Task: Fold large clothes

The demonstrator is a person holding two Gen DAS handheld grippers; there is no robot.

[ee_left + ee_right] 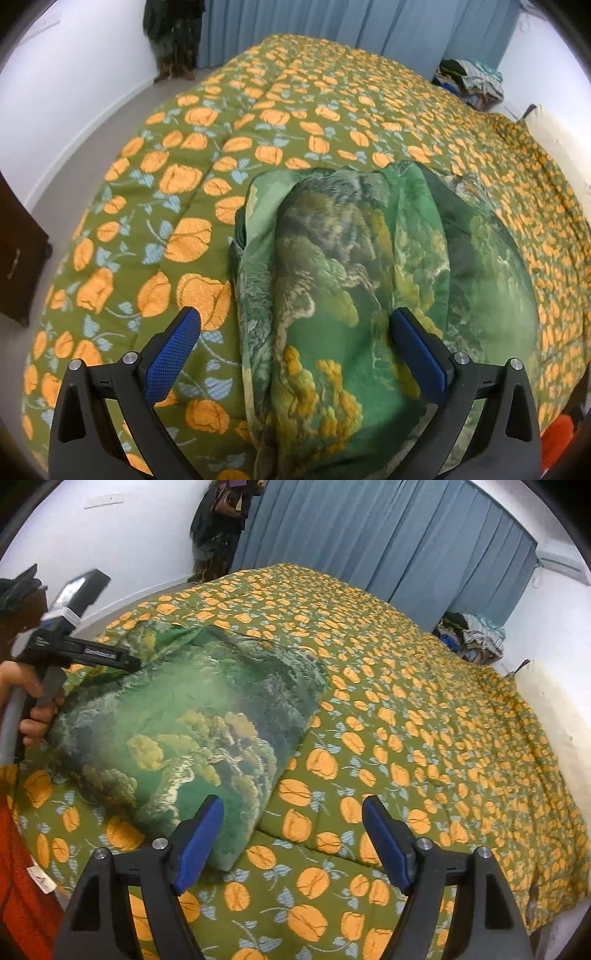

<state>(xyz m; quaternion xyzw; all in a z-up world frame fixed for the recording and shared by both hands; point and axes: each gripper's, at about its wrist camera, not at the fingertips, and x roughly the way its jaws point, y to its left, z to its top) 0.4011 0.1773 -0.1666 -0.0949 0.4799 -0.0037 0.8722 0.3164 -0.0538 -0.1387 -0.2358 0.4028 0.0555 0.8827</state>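
Observation:
A large green garment printed with a landscape lies folded into a thick bundle on the flowered bedspread. My left gripper is open, its blue pads standing either side of the bundle's near end, just above it. In the right wrist view the same garment lies at the left. My right gripper is open and empty, to the right of the bundle's near corner, over the bedspread. The left gripper's body shows at the far left, held in a hand.
The bed fills both views. Blue curtains hang behind it. A pile of clothes lies at the far right corner. Dark garments hang on the white wall. A dark cabinet stands at the left. Red cloth is near me.

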